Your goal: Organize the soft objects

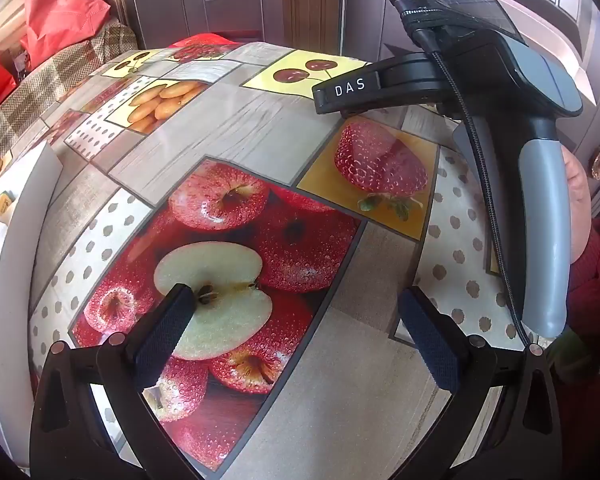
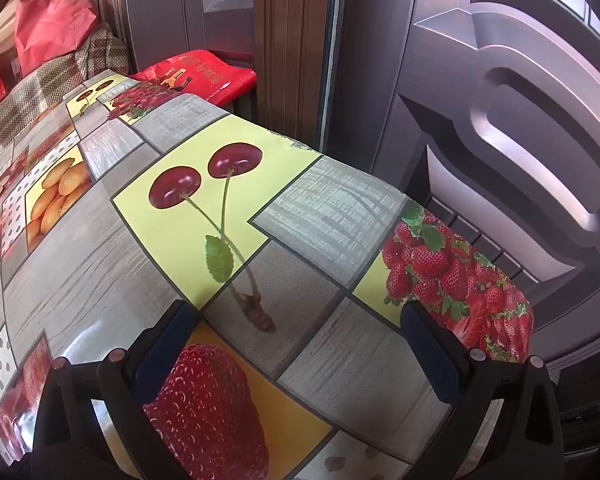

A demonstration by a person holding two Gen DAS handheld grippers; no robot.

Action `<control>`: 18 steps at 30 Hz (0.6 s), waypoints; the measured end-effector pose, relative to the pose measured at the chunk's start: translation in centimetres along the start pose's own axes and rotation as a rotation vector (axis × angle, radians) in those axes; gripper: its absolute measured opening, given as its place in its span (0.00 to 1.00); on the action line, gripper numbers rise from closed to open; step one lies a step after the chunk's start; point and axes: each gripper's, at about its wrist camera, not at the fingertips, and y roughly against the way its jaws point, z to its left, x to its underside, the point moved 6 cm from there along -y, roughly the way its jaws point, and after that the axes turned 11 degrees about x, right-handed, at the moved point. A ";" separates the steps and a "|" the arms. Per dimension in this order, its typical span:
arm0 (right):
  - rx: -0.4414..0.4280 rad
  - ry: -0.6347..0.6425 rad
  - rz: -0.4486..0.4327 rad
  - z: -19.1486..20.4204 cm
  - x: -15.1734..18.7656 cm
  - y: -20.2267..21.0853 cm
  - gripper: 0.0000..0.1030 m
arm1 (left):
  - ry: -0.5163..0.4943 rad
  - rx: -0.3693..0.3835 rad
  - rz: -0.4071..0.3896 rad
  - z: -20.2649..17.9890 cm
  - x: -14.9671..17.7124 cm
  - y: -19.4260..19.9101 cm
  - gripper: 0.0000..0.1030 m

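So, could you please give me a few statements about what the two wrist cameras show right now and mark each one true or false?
1. The left gripper is open with nothing between its fingers. True.
2. The right gripper is shut on a red cloth. False: it is open and holds nothing.
3. The tablecloth is printed with fruit pictures. True.
4. The red bag lies on the tablecloth in the middle. False: it sits beyond the far edge, by the door.
5. The right gripper is visible in the left wrist view. True: it shows at upper right.
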 end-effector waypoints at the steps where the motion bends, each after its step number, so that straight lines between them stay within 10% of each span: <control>1: 0.003 0.002 -0.002 0.0 0.0 0.0 1.00 | 0.000 0.000 0.000 0.0 0.0 0.0 0.99; 18: -0.002 -0.002 -0.002 0.0 0.0 0.0 1.00 | 0.000 0.000 0.000 0.0 0.0 0.0 0.99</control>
